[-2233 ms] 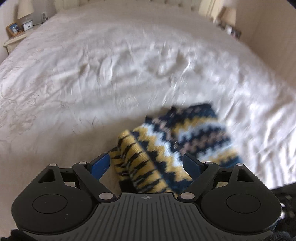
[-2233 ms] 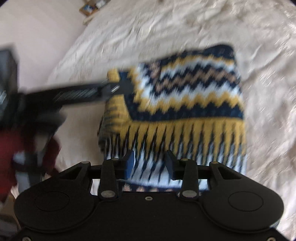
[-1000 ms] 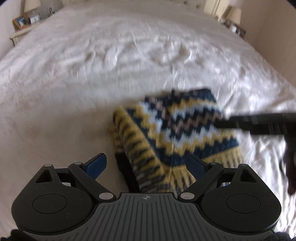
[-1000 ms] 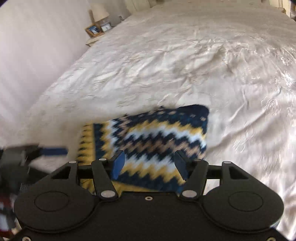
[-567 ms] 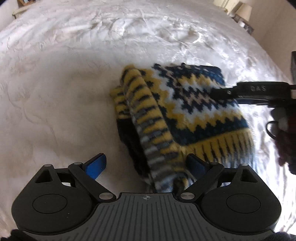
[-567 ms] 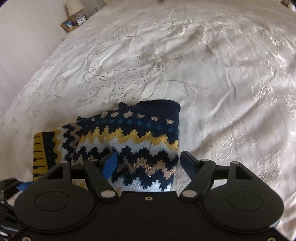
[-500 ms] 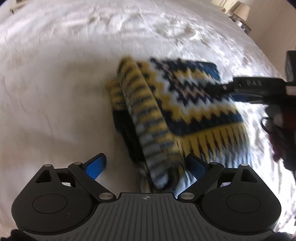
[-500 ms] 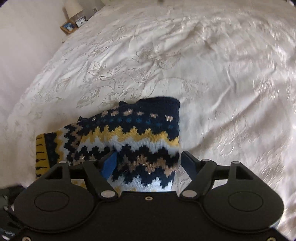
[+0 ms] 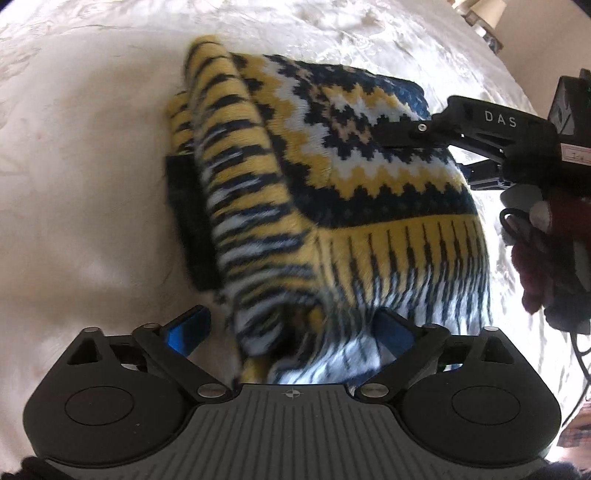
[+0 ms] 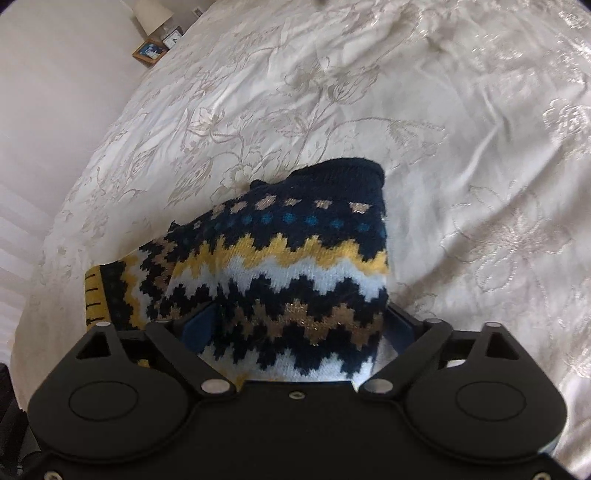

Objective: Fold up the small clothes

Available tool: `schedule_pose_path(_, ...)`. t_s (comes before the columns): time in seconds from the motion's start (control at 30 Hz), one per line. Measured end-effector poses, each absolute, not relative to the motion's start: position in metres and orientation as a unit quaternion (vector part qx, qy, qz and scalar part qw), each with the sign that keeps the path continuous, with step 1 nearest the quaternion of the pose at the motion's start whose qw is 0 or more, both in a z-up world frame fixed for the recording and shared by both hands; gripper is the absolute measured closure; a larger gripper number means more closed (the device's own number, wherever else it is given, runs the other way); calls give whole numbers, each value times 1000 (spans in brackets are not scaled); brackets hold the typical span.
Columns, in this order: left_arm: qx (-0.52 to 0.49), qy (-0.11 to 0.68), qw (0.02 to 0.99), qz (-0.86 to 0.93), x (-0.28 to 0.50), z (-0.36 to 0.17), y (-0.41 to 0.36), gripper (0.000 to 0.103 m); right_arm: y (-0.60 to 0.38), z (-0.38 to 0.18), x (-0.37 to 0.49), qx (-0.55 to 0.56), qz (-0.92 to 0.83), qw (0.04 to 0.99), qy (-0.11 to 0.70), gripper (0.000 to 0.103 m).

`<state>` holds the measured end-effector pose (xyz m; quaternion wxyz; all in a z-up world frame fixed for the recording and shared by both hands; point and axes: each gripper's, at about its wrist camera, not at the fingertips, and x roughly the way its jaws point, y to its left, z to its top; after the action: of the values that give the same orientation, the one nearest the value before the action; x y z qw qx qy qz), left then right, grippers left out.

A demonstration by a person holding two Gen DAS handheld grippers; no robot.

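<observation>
A folded knitted sweater (image 9: 332, 192) with navy, yellow, white and tan zigzag bands lies on the white bedspread (image 9: 81, 155). My left gripper (image 9: 291, 332) is open, its blue-padded fingers either side of the sweater's ribbed yellow-and-white hem. My right gripper (image 10: 301, 325) is open, with the sweater's folded side (image 10: 288, 280) between its fingers. In the left wrist view the right gripper's finger (image 9: 436, 129) lies over the sweater's right part.
The embroidered bedspread (image 10: 461, 147) stretches far beyond the sweater. A bedside table with a framed photo (image 10: 149, 51), a clock and a lamp stands at the far left corner. Another lamp (image 9: 484, 14) stands at the bed's far right. A gloved hand (image 9: 546, 236) holds the right gripper.
Both grippers have moved closer, so the sweater now sits between each pair of fingers. The hem edge near my left gripper has bunched up towards the camera.
</observation>
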<state>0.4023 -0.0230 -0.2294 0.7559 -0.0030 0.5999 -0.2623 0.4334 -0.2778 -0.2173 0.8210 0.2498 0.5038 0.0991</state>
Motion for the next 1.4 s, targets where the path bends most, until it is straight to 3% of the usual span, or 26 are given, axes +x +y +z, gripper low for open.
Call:
schedule_pose_path(0.17, 12, 605, 752, -263, 409, -235, -44, 1, -275, -221, 440, 250, 112, 817, 507, 0)
schedule_pose_path(0.6, 1, 603, 757, -254, 405, -234, -40, 1, -275, -225, 446, 264, 117, 807, 515, 0)
schedule_pose_path(0.63, -2, 599, 758, -257, 404, -233, -36, 9, -275, -224, 447, 269, 118, 803, 518, 1)
schedule_pose_path(0.67, -8, 593, 761, -265, 402, -232, -33, 19, -275, -222, 446, 270, 123, 802, 519, 16)
schedule_pose_path(0.7, -14, 586, 763, -274, 399, -229, -31, 40, -274, -219, 445, 265, 126, 805, 516, 37)
schedule_pose_path(0.73, -20, 582, 764, -278, 395, -226, -29, 57, -275, -215, 443, 262, 126, 807, 515, 41)
schedule_pose_path(0.8, -37, 578, 763, -287, 390, -220, -25, 70, -278, -207, 438, 268, 120, 807, 513, 53)
schedule_pose_path(1.17, -42, 530, 781, -328, 325, -156, -13, 74, -271, -123, 368, 268, 107, 836, 467, 56)
schedule_pose_path(1.4, -39, 523, 778, -347, 300, -150, -1, 74, -279, -102, 298, 274, 107, 834, 467, 56)
